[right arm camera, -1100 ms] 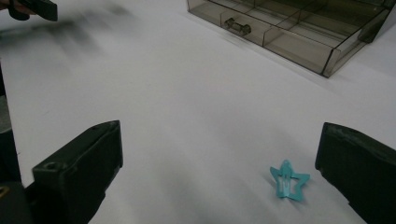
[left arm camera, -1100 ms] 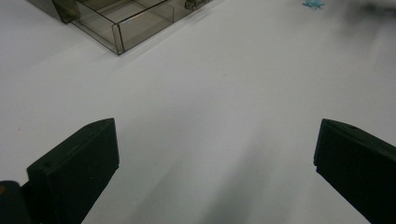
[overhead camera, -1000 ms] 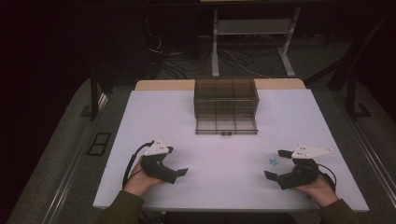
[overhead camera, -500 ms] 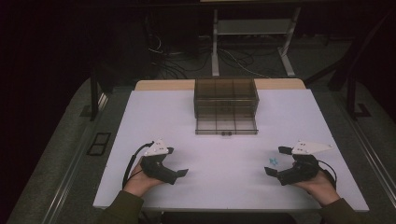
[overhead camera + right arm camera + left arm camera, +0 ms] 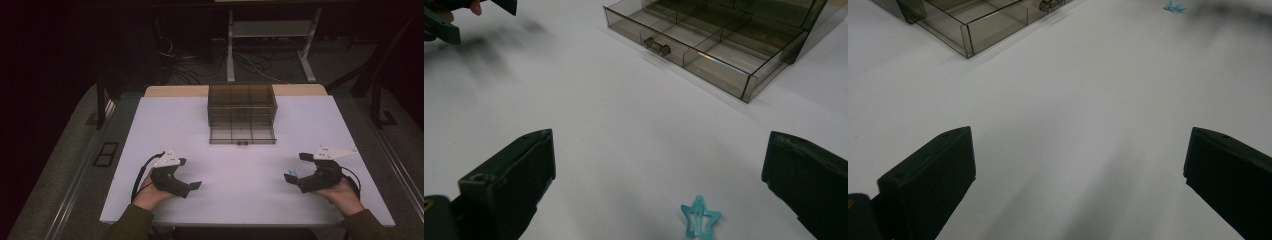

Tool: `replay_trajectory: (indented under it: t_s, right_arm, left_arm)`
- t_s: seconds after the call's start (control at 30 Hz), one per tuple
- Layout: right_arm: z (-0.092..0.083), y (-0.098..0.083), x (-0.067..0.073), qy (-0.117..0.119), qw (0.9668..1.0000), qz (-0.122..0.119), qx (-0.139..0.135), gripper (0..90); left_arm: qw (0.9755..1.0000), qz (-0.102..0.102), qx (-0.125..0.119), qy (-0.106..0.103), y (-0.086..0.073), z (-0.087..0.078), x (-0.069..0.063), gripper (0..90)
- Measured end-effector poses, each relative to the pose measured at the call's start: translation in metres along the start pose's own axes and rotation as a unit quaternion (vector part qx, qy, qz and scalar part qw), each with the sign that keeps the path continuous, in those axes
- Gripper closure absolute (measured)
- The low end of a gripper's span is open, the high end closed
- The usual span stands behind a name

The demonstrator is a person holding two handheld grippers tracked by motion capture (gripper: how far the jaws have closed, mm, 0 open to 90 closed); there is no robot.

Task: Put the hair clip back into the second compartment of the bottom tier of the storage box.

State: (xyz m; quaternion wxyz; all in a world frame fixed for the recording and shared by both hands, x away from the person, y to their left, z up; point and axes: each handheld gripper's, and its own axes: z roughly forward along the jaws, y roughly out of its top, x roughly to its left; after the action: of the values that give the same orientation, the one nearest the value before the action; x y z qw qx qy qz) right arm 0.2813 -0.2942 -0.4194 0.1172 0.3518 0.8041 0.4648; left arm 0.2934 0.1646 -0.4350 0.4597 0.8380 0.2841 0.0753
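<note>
- White surface [image 5: 240, 165] — broad, matte and bare, good friction for pinning something small against it.
- Smoky clear drawer box [image 5: 242, 107] at the far middle, bottom drawer [image 5: 704, 47] pulled out, divided compartments looking empty; rigid plastic, probably light enough to slide if bumped.
- Left claw [image 5: 192, 186] released, spread wide above bare surface, gripping nothing.
- Right claw [image 5: 296, 168] likewise released, spread wide, set on either side of the clip.
- Teal star hair clip [image 5: 700, 216] flat on the surface between the right jaws, well short of the drawer — likely thin, stiff, slick, nearly weightless; best pinched across opposite points, low against the surface, lest it skid or flip.
</note>
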Motion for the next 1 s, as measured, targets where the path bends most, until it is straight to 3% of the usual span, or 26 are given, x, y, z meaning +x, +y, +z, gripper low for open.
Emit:
replay_trajectory:
  t_s: [0.47,1.0]
  right_arm:
    - [0.005,0.008,-0.009,0.005,0.9999,-0.003,0.012,0.3]
    - [0.011,0.005,-0.016,0.005,0.9993,0.003,0.037,0.3]
  left_arm:
    - [1.0000,0.002,0.003,0.000,0.000,0.000,0.000,0.0]
    - [1.0000,0.004,0.005,0.000,-0.001,0.000,0.000,0.0]
